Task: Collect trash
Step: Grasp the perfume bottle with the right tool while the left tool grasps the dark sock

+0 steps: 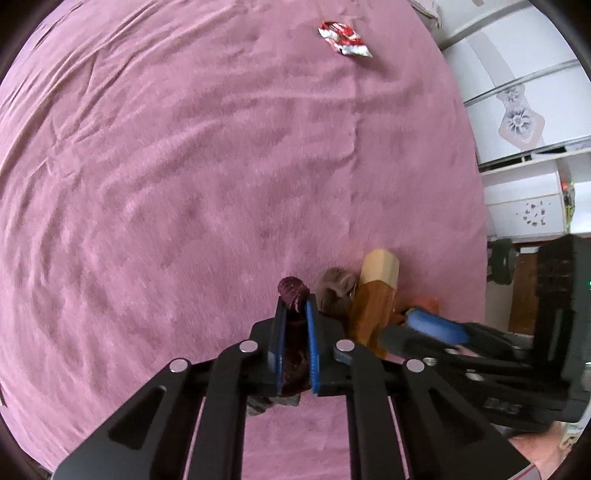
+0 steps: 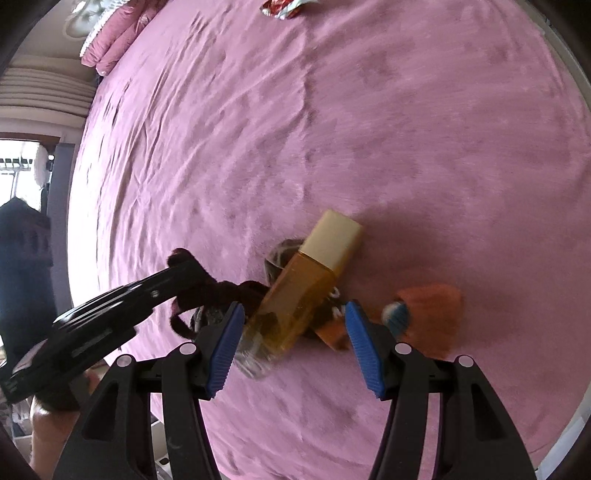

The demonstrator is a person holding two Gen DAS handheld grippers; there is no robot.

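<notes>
My right gripper hangs open over the amber bottle, which lies on the bed between the jaws, its long axis slanting away to the right, cap farthest. My left gripper is clamped on a dark cloth just beside it. Far off lies a red wrapper.

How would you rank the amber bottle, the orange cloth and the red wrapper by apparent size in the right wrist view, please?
1. Amber bottle, largest as it appears.
2. Orange cloth, somewhat smaller, partly hidden behind the right claw.
3. Red wrapper, smallest, though it lies far off and the frame edge cuts it, so its true size is unsure.
</notes>
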